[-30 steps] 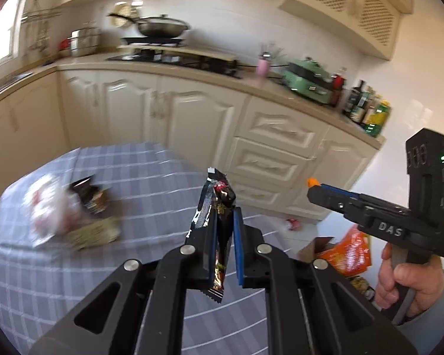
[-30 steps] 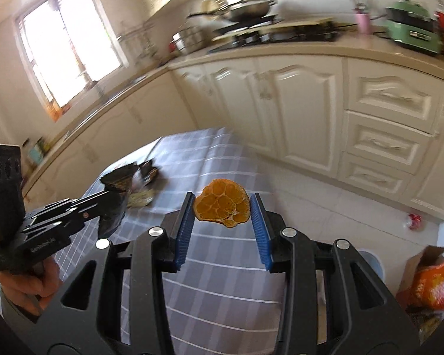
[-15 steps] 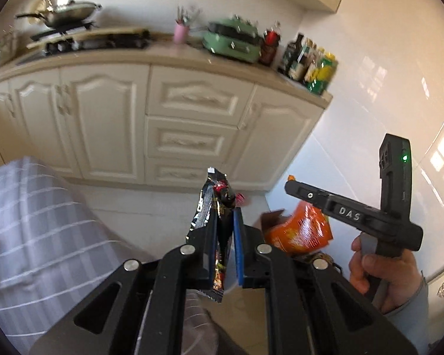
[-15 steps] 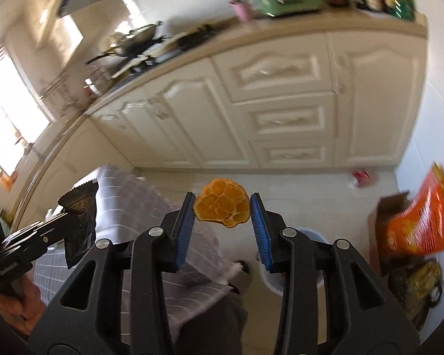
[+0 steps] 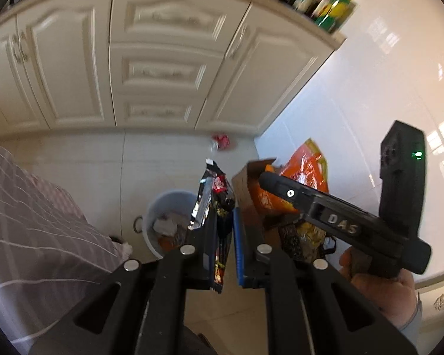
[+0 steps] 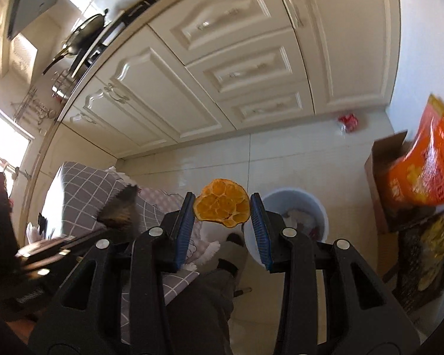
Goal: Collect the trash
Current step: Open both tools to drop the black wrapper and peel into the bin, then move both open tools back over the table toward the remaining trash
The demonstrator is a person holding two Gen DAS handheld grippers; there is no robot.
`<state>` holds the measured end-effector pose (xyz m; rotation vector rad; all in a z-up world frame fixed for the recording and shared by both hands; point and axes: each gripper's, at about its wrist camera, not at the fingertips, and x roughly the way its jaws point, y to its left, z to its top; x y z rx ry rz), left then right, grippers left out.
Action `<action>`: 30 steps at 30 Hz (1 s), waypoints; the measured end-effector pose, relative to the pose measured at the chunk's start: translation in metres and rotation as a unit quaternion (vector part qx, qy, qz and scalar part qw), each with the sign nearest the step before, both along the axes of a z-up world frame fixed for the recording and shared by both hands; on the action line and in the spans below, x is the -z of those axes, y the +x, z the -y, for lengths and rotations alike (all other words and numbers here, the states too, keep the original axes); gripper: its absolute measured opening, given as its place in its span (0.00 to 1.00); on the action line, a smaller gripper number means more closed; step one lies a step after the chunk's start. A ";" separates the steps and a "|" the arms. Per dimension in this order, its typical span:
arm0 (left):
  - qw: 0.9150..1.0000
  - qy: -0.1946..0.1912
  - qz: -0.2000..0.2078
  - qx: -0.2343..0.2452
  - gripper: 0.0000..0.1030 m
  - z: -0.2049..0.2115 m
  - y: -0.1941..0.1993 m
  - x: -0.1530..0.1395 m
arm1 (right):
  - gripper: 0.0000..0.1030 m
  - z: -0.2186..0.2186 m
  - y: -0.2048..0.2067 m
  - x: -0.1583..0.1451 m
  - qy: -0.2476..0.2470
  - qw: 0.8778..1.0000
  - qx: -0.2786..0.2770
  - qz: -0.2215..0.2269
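Left gripper (image 5: 222,222) clamps wrapper (image 5: 214,198); right gripper (image 6: 222,216) clamps orange peel (image 6: 222,207); bin (image 6: 293,204) on tiled floor (image 6: 281,159).

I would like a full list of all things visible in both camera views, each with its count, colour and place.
Torn foil snack wrapper: one, black and silver, clamped upright in the left hand-held gripper.
Dried orange peel: one, orange, pinched in the right hand-held gripper.
Round plastic trash bin: one, pale blue, on the floor, trash inside.
Cardboard box: one, brown, by the wall.
Large snack bag: one, orange, in the box.
Checked tablecloth: one, grey.
Kitchen cabinets: cream, behind.
Small red item: one, on the floor by the cabinets.
Left hand-held gripper: black, blue pads.
Right hand-held gripper: black, blue pads.
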<state>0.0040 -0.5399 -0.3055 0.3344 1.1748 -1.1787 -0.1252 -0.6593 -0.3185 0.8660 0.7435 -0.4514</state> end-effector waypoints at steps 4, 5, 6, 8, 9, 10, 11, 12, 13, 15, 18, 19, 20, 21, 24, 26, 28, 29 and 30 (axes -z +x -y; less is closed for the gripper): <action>0.999 0.030 -0.016 0.000 0.09 0.022 0.005 0.027 | 0.36 0.009 0.004 0.017 0.023 1.000 0.005 -0.006; 0.999 0.037 -0.019 0.001 0.10 0.029 0.008 0.034 | 0.37 0.011 0.005 0.020 0.028 1.000 0.004 -0.007; 0.999 0.041 -0.022 0.004 0.10 0.032 0.009 0.038 | 0.37 0.013 0.007 0.025 0.034 0.999 0.005 -0.010; 0.998 0.057 -0.027 0.007 0.24 0.036 0.012 0.046 | 0.51 0.019 0.009 0.036 0.046 0.999 0.015 -0.023; 0.998 0.061 -0.025 0.003 0.49 0.037 0.014 0.047 | 0.72 0.021 0.009 0.041 0.051 0.998 0.020 -0.025; 0.998 0.061 -0.020 -0.004 0.64 0.036 0.016 0.046 | 0.78 0.022 0.008 0.045 0.053 0.998 0.027 -0.026; 0.998 0.062 -0.007 -0.012 0.73 0.032 0.018 0.043 | 0.82 0.024 0.006 0.048 0.054 0.997 0.035 -0.031; 0.998 0.060 0.005 -0.017 0.73 0.029 0.020 0.038 | 0.84 0.025 0.004 0.050 0.056 0.997 0.041 -0.034; 0.998 0.059 0.008 -0.018 0.74 0.027 0.020 0.036 | 0.86 0.025 0.002 0.052 0.058 0.997 0.046 -0.035; 0.998 0.058 0.023 -0.026 0.80 0.022 0.023 0.028 | 0.94 0.025 0.000 0.052 0.055 0.996 0.053 -0.040; 0.997 0.046 0.050 -0.038 0.85 0.013 0.026 0.013 | 0.94 0.020 0.000 0.047 0.047 0.996 0.054 -0.045; 0.997 0.041 0.058 -0.043 0.86 0.009 0.026 0.007 | 0.94 0.018 0.000 0.045 0.044 0.996 0.055 -0.046; 0.996 0.037 0.063 -0.046 0.87 0.006 0.026 0.003 | 0.94 0.017 0.000 0.041 0.040 0.997 0.056 -0.046; 0.996 0.033 0.068 -0.048 0.88 0.003 0.025 -0.002 | 0.94 0.016 -0.001 0.039 0.039 0.997 0.056 -0.045; 0.995 0.022 0.080 -0.051 0.89 -0.008 0.024 -0.016 | 0.94 0.012 -0.001 0.029 0.032 0.997 0.058 -0.040; 0.995 0.014 0.088 -0.052 0.90 -0.016 0.022 -0.026 | 0.94 0.007 0.001 0.020 0.024 0.998 0.054 -0.037; 0.994 0.006 0.098 -0.056 0.90 -0.024 0.020 -0.036 | 0.94 0.002 0.002 0.010 0.016 0.998 0.051 -0.034; 0.993 0.003 0.100 -0.058 0.91 -0.028 0.020 -0.040 | 0.94 -0.001 0.003 0.004 0.012 0.998 0.049 -0.031; 0.993 0.000 0.103 -0.059 0.91 -0.031 0.020 -0.044 | 0.94 -0.004 0.004 -0.001 0.007 0.998 0.048 -0.030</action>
